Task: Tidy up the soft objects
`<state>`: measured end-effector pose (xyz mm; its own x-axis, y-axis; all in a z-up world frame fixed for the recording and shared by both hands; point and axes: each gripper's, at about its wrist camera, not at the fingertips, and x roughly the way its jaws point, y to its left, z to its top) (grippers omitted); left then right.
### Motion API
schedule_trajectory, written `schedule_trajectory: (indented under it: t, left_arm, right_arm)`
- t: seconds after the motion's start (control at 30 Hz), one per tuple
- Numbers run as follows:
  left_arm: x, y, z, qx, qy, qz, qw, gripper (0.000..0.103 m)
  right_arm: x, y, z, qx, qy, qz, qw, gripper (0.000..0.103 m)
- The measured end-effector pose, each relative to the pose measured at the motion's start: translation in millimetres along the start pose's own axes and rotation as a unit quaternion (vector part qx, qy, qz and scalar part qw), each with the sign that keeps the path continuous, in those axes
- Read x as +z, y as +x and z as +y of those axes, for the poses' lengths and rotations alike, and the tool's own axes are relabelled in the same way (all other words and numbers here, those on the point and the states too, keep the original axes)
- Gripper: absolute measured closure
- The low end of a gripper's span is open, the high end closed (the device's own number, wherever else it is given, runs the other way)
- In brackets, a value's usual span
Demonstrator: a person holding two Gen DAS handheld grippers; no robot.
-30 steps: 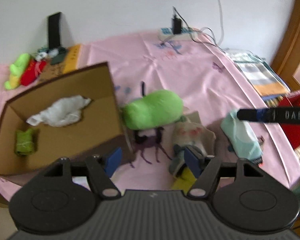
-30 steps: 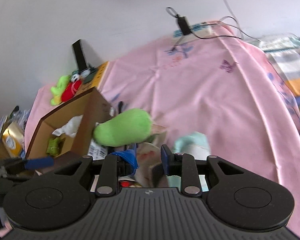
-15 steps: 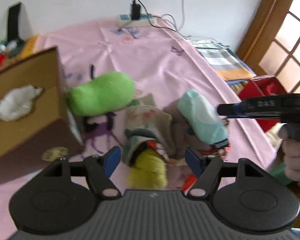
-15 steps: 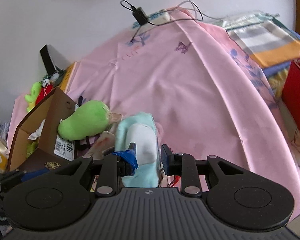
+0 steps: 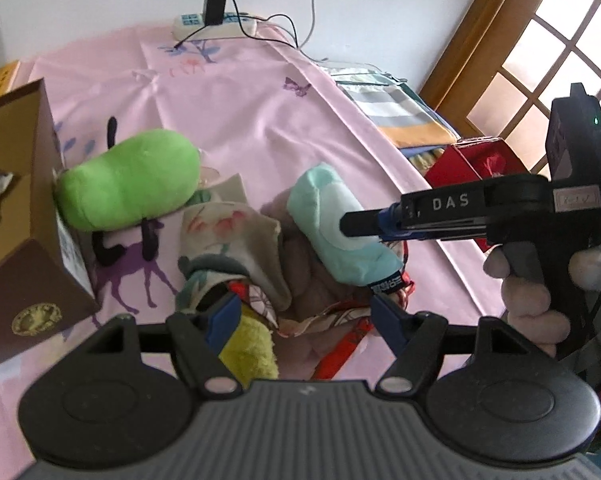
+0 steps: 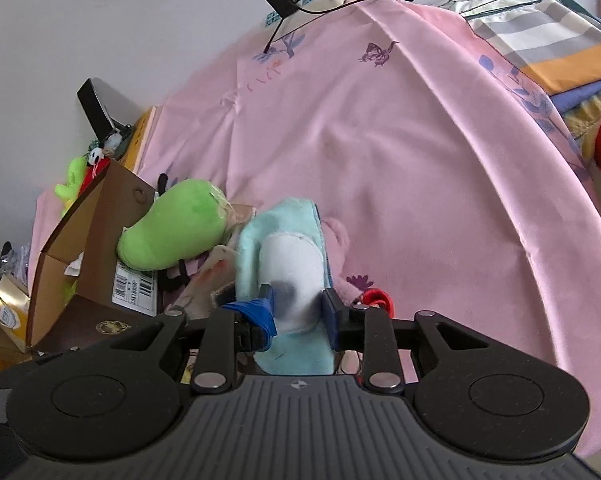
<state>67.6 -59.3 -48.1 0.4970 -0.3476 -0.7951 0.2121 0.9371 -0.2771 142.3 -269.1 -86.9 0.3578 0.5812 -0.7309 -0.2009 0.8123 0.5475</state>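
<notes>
A pile of soft things lies on the pink cloth (image 5: 260, 92). In it are a green plush (image 5: 128, 184), a floral fabric piece (image 5: 236, 236), a yellow fuzzy item (image 5: 248, 352) and a teal plush item (image 5: 324, 196) with a white patch. My left gripper (image 5: 304, 312) hangs open just above the pile, its left finger over the yellow item. My right gripper (image 6: 296, 308) has come down on the teal item (image 6: 284, 216). Its narrow-set fingers flank the white patch. From the left wrist view, the right gripper (image 5: 346, 226) has its tip resting on that patch.
An open cardboard box (image 5: 16, 216) stands left of the pile, against the green plush. A hand (image 5: 528, 300) holds the right gripper's handle. Folded fabrics (image 5: 400, 116) and a red box (image 5: 472, 164) lie beyond the right edge. A power strip (image 5: 212, 26) with cables sits by the wall.
My left gripper has swung right from the box and sunk over the pile. My right gripper has dropped onto the teal item, which now sits between its fingers.
</notes>
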Motion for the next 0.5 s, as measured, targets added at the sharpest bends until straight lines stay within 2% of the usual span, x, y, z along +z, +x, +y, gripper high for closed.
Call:
schedule_trajectory:
  t: [0.23,0.43,0.5]
  left_arm:
    - [1.7,0.6,0.2,-0.007,0.024,-0.001,0.9997,0.028]
    - [-2.7,5.4,23.4,0.043,0.009,0.009,0.9990,0.027]
    - [-5.3,9.6,30.8,0.044,0.001,0.017,0.9989,0.025]
  right_arm:
    - [1.4,-3.1,0.1,0.014,-0.013,-0.013,1.000,0.095]
    - [4.4,-14.2,3.9,-0.002,-0.034,-0.044,0.998,0.093]
    - [8.7,-17.5,4.8,0.011,-0.029,-0.056,0.998,0.093]
